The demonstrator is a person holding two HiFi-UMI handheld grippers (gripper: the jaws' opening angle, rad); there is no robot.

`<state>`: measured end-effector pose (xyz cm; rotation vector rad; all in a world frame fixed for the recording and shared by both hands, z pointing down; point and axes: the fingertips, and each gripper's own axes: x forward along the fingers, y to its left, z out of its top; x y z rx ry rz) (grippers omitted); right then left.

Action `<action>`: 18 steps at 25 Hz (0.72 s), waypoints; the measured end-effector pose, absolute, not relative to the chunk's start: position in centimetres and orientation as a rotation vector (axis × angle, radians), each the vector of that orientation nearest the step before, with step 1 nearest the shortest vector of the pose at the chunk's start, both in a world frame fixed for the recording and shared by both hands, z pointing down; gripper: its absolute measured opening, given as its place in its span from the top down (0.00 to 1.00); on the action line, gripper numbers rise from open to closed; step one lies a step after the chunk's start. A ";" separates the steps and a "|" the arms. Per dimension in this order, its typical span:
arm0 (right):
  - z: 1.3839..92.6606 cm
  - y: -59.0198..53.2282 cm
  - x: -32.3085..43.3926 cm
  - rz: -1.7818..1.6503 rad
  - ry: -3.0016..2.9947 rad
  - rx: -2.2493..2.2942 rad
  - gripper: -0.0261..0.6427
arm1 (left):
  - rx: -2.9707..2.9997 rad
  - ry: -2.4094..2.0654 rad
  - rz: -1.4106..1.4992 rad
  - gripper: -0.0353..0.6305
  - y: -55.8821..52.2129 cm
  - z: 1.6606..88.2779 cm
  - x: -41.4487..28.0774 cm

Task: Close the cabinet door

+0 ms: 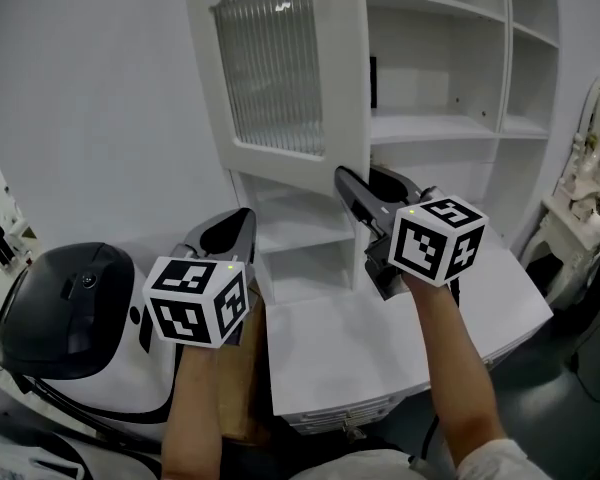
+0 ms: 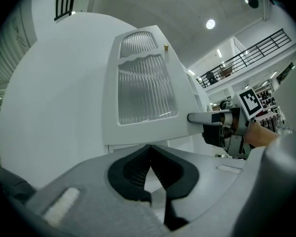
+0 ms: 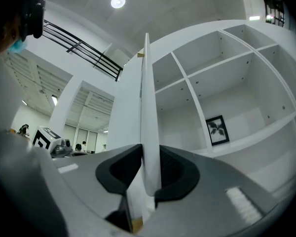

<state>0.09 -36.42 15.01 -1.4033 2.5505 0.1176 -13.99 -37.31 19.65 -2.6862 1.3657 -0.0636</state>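
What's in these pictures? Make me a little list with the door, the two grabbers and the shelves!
cabinet door: open, white frame, ribbed glass panel
right gripper: jaws closed on the door's edge
left gripper: jaws together, nothing in them, facing the door's front without touching it
shelves: white, mostly bare
framed picture: standing on one shelf
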 end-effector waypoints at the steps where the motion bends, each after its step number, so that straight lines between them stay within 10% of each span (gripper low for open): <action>1: 15.0 -36.7 0.3 0.117 2.550 -1.400 0.82 | -2.686 1.364 -0.066 0.95 -37.6 19.7 -13.7; 18: 15.0 -41.3 4.7 0.123 2.513 -1.451 0.75 | -2.689 1.324 -0.068 0.95 -41.9 19.4 -8.7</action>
